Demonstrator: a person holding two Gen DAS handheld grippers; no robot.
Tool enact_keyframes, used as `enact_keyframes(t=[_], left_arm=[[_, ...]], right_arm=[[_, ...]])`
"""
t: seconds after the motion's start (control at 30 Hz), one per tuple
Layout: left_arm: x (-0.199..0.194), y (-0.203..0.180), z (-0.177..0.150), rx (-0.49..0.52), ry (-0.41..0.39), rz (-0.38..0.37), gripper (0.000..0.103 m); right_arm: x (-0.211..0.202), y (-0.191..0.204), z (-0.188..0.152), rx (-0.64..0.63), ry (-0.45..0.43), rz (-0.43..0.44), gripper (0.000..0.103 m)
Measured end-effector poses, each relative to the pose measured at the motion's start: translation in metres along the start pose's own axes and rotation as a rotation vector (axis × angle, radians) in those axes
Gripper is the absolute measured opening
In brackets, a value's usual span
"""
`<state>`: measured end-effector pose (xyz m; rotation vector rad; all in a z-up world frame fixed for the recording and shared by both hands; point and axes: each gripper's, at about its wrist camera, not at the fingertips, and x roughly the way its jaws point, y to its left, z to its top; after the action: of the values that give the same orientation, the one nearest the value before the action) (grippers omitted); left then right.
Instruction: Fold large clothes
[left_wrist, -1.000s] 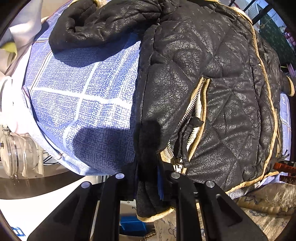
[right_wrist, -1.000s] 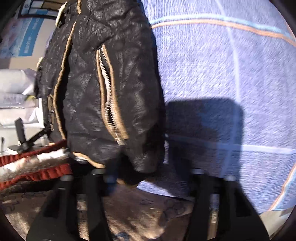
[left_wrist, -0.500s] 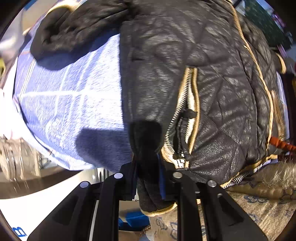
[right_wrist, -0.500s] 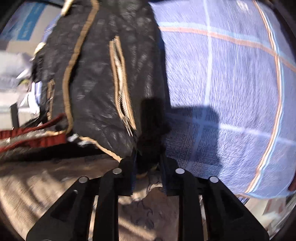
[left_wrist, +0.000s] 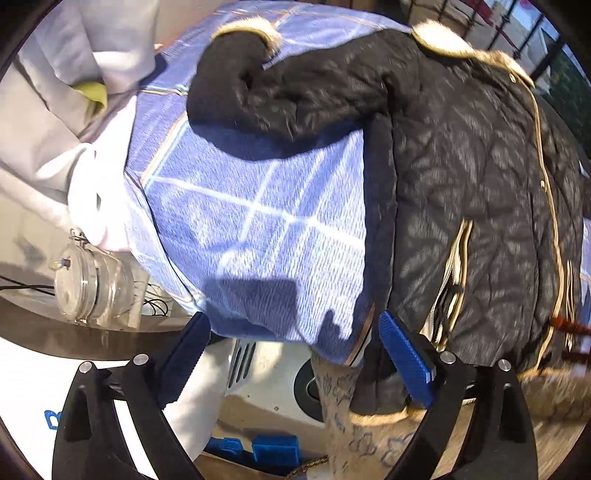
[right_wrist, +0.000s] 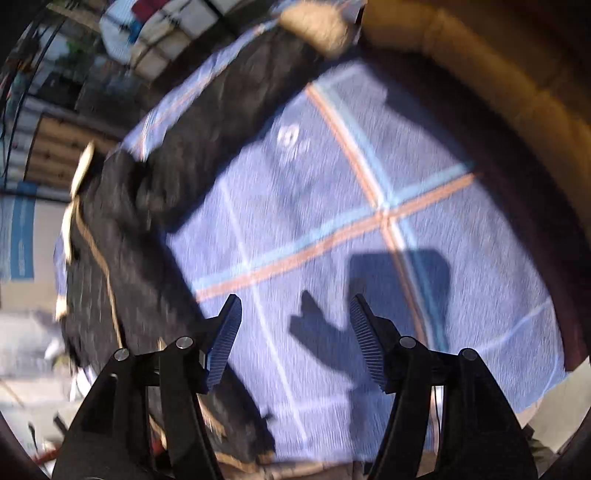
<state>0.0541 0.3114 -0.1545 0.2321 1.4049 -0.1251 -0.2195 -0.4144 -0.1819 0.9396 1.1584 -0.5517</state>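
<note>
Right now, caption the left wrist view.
Left gripper opening, nothing clamped, above the black quilted jacket on the blue checked cloth.

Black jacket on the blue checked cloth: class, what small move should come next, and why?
Probably the left gripper, its jaws opening with nothing between them, should reach for the sleeve and fold it over the jacket. The sleeve lies spread sideways on the cloth.

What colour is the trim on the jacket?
Tan, on the black jacket; clearest in the left wrist view.
</note>
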Motion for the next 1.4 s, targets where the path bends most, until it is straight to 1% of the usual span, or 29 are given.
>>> enact_keyframes(t=[0.1, 0.13, 0.2, 0.27, 0.37, 0.4, 0.43, 0.47, 0.5, 0.53, 0.67, 0.77, 0.8, 0.83, 0.87, 0.9, 0.93, 1.0, 1.07, 1.17, 1.2, 1.23, 1.27, 1.3, 1.33, 1.4], left_arm=[[-0.012, -0.025, 0.015, -0.031, -0.03, -0.019, 0.091], [-0.016, -0.027, 0.008, -0.029, -0.04, -0.028, 0.091], [-0.022, -0.055, 0.012, -0.007, -0.059, -0.043, 0.091], [-0.028, -0.085, 0.015, 0.03, -0.074, -0.053, 0.091], [-0.041, -0.121, 0.009, 0.096, -0.088, -0.06, 0.092], [-0.043, -0.128, 0.006, 0.123, -0.092, -0.053, 0.092], [-0.042, -0.133, 0.005, 0.14, -0.093, -0.042, 0.093], [-0.043, -0.136, 0.003, 0.154, -0.091, -0.029, 0.093], [-0.043, -0.136, 0.001, 0.155, -0.085, -0.017, 0.093], [-0.042, -0.133, -0.001, 0.145, -0.079, -0.012, 0.093], [-0.037, -0.114, -0.002, 0.079, -0.056, 0.016, 0.093], [-0.036, -0.11, 0.0, 0.07, -0.048, 0.045, 0.093], [-0.037, -0.111, 0.001, 0.077, -0.051, 0.049, 0.093], [-0.037, -0.113, 0.002, 0.083, -0.054, 0.047, 0.093], [-0.038, -0.116, 0.004, 0.09, -0.058, 0.043, 0.093], [-0.038, -0.119, 0.005, 0.099, -0.061, 0.041, 0.093], [-0.038, -0.124, 0.007, 0.112, -0.064, 0.036, 0.093], [-0.039, -0.132, 0.009, 0.141, -0.071, 0.031, 0.094], [-0.039, -0.142, 0.012, 0.177, -0.079, 0.031, 0.094], [-0.04, -0.153, 0.015, 0.216, -0.095, 0.028, 0.094], [-0.041, -0.154, 0.017, 0.225, -0.102, 0.028, 0.094], [-0.042, -0.156, 0.018, 0.226, -0.108, 0.028, 0.094], [-0.042, -0.156, 0.019, 0.224, -0.115, 0.025, 0.095], [-0.042, -0.156, 0.021, 0.219, -0.119, 0.019, 0.095], [-0.042, -0.155, 0.022, 0.215, -0.12, 0.015, 0.095], [-0.041, -0.154, 0.023, 0.204, -0.123, 0.017, 0.095]], right_arm=[[0.013, 0.022, 0.031, 0.003, -0.083, -0.036, 0.061], [0.021, 0.031, 0.043, 0.015, -0.108, -0.026, 0.061], [0.033, 0.038, 0.06, 0.053, -0.139, 0.007, 0.061], [0.045, 0.041, 0.082, 0.14, -0.19, 0.037, 0.061], [0.063, 0.036, 0.104, 0.271, -0.217, 0.047, 0.061], [0.069, 0.033, 0.109, 0.304, -0.216, 0.048, 0.061], [0.079, 0.027, 0.116, 0.362, -0.22, 0.042, 0.061], [0.081, 0.024, 0.117, 0.388, -0.227, 0.035, 0.061], [0.088, 0.019, 0.122, 0.424, -0.242, 0.022, 0.061], [0.09, 0.017, 0.125, 0.431, -0.248, 0.013, 0.061], [0.098, 0.02, 0.145, 0.38, -0.274, 0.001, 0.061], [0.107, 0.015, 0.155, 0.398, -0.248, 0.002, 0.061], [0.108, 0.017, 0.157, 0.388, -0.235, -0.015, 0.057], [0.106, 0.021, 0.16, 0.357, -0.222, -0.05, 0.041], [0.105, 0.026, 0.164, 0.318, -0.223, -0.049, 0.028], [0.102, 0.036, 0.168, 0.247, -0.225, -0.047, 0.019], [0.098, 0.043, 0.173, 0.188, -0.233, -0.085, 0.014], [0.088, 0.057, 0.175, 0.102, -0.253, -0.122, 0.01], [0.068, 0.073, 0.178, 0.013, -0.307, -0.193, 0.009], [0.025, 0.087, 0.184, -0.049, -0.45, -0.326, 0.007], [0.007, 0.084, 0.188, -0.048, -0.512, -0.361, 0.006], [-0.008, 0.083, 0.192, -0.044, -0.558, -0.376, 0.006], [-0.017, 0.08, 0.198, -0.047, -0.568, -0.376, 0.006], [-0.018, 0.078, 0.208, -0.057, -0.552, -0.377, 0.006], [-0.019, 0.074, 0.211, -0.065, -0.542, -0.383, 0.006], [-0.014, 0.07, 0.211, -0.099, -0.528, -0.422, 0.006]])
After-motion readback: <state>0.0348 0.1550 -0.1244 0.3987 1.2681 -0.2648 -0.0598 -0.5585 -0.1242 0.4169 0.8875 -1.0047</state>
